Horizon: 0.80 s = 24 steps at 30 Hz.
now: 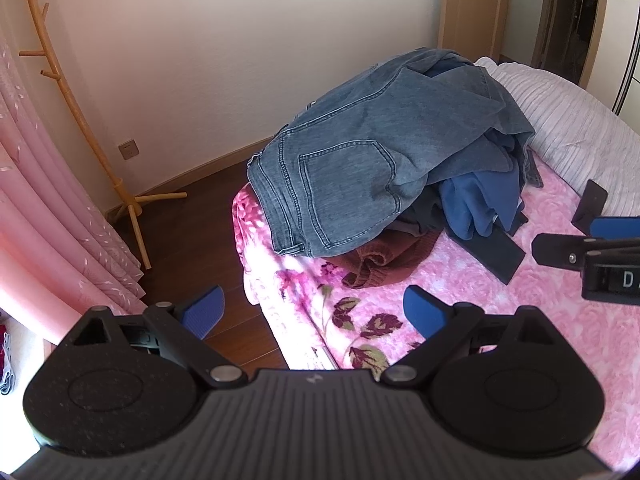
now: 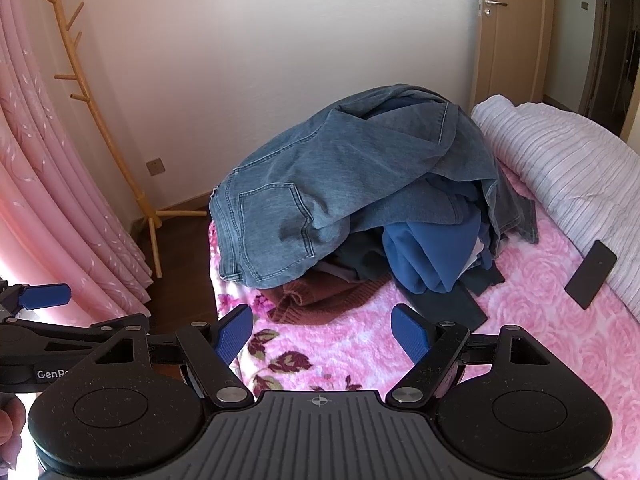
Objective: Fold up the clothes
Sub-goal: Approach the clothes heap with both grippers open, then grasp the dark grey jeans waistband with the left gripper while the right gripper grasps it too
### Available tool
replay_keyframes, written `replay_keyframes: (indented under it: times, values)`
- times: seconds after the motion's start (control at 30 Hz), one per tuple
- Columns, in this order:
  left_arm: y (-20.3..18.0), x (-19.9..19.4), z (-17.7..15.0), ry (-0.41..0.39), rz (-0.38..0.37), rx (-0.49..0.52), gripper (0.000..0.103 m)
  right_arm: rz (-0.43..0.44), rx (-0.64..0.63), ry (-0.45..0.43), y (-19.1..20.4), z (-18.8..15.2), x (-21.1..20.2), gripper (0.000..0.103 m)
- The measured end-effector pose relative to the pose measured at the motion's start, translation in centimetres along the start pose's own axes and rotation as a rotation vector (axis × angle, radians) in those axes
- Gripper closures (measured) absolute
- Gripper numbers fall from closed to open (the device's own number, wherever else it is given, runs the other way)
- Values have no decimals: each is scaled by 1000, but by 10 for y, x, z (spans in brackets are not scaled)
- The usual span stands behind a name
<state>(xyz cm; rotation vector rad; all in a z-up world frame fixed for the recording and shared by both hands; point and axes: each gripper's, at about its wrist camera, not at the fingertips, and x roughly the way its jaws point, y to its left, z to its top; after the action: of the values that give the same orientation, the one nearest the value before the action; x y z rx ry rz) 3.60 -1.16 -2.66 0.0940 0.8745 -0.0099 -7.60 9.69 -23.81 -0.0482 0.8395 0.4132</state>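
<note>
A pile of clothes lies on a pink floral blanket on a bed. Blue jeans drape over the top, back pocket facing me. Under them lie a blue garment, a brown knit and dark clothing. My left gripper is open and empty, near the bed's front corner, short of the pile. My right gripper is open and empty above the blanket in front of the brown knit. Each gripper shows at the edge of the other's view.
A dark phone lies on the blanket at the right, next to a white striped quilt. A wooden coat stand and pink curtains stand left of the bed, over dark wood floor. A door is behind.
</note>
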Motion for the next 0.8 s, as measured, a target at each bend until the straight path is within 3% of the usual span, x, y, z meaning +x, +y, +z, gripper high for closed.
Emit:
replay_keyframes:
  times: [0.23,0.43,0.63,0.8]
  values:
    - [3,3,-4,8,7,17,8,15,1,5,-3,-4,4,24]
    - [21,32,1,0,-8,117,8,16,-5,4,-5,-1,21,24]
    - [59,103,29,-22,-62,227,8,-2,-54,16,4,21,64,24]
    - [88,180,66,-57,-172,383,8,-39,-197,51,27,60,119,24]
